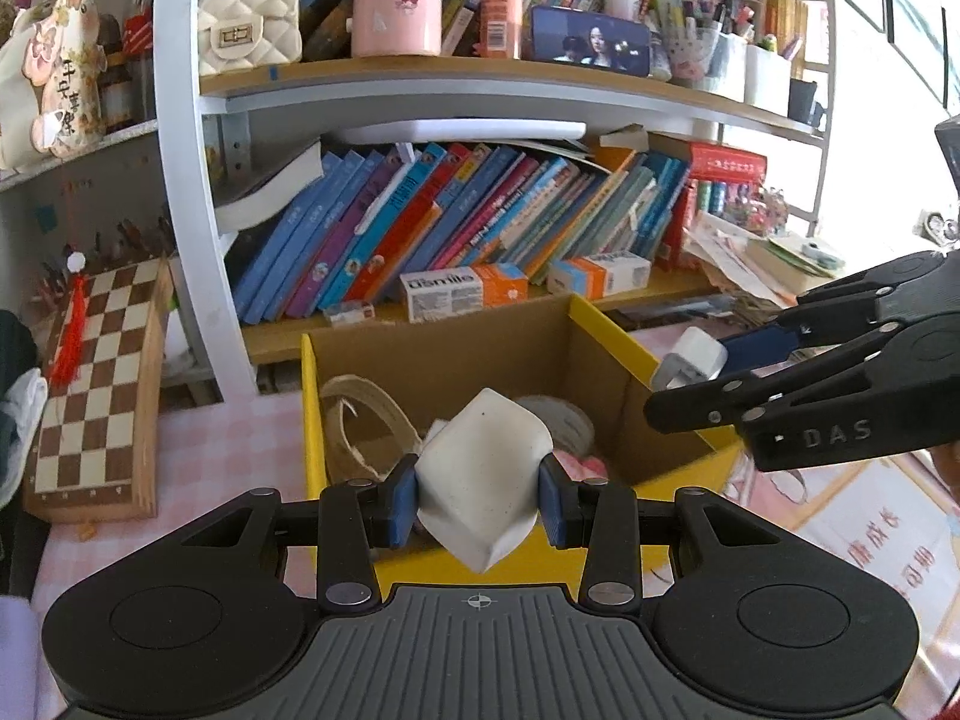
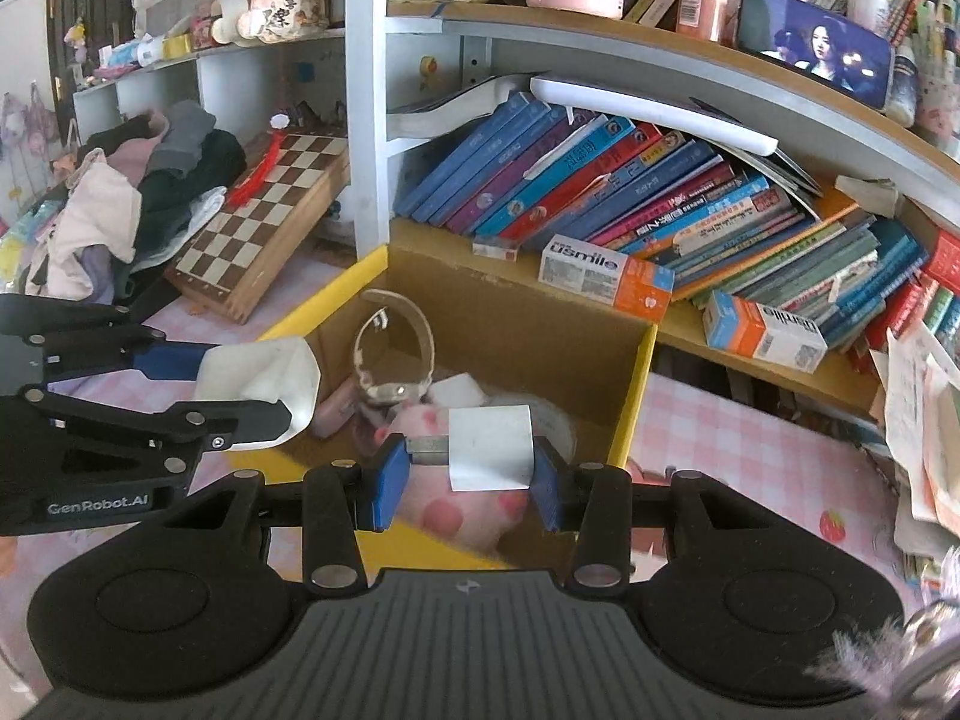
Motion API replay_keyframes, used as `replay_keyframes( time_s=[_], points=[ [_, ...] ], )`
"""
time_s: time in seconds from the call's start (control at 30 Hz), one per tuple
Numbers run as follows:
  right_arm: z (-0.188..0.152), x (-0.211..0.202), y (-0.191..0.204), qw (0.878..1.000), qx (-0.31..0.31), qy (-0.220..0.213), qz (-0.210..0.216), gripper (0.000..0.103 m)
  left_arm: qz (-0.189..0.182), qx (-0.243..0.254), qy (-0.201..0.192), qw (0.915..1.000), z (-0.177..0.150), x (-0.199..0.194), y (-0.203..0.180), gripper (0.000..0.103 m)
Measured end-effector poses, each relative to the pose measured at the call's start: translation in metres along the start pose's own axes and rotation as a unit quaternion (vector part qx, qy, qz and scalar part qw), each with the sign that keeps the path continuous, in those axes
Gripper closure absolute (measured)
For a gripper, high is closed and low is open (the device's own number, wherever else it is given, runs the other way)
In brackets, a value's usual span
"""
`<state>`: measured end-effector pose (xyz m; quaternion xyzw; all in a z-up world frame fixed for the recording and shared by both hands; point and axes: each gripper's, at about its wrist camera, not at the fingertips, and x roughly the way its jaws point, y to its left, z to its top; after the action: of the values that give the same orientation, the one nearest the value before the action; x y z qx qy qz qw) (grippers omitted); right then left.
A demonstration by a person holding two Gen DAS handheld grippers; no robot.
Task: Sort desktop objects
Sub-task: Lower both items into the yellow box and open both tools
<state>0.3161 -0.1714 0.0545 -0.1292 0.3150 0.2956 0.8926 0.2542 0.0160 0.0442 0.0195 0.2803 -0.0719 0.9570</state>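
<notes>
Your left gripper (image 1: 478, 501) pinches white block (image 1: 483, 480), tipped on corner, long side running near to far. Your right gripper (image 2: 459, 477) pinches white plug (image 2: 491, 447), metal prongs pointing left. Both things hang over near edge of yellow box (image 1: 309, 420). Box lies just below and ahead of both hands. Inside: tape rolls (image 1: 366, 426), pink toy (image 2: 456, 498). Next, I think: let go, drop straight down. Far behind: bookshelf (image 1: 456, 222).

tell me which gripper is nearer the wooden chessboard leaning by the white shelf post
Left. The left gripper, shut on a white block, is on the wooden chessboard's side; the right gripper is farther across the yellow-rimmed cardboard box.
</notes>
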Motion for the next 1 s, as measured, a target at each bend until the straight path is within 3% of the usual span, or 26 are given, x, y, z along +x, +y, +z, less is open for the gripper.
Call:
replay_keyframes(
  time_s=[0.3,0.53,0.7,1.0],
  points=[
    [0.024,0.071,-0.015,0.999,-0.035,0.035,-0.014,0.062,0.029,-0.007,0.036,0.9989,0.015,0.051,0.015,0.065],
    [0.024,0.114,-0.016,0.994,-0.072,0.078,-0.010,0.062,0.035,0.007,0.073,0.9967,0.023,0.085,0.022,0.064],
    [0.023,0.131,-0.011,0.988,-0.110,0.105,-0.005,0.062,0.032,0.018,0.111,0.9932,0.021,0.109,0.023,0.064],
    [0.019,0.164,-0.002,0.972,-0.179,0.154,0.004,0.062,0.029,0.036,0.139,0.9893,0.020,0.127,0.017,0.064]
  ],
)
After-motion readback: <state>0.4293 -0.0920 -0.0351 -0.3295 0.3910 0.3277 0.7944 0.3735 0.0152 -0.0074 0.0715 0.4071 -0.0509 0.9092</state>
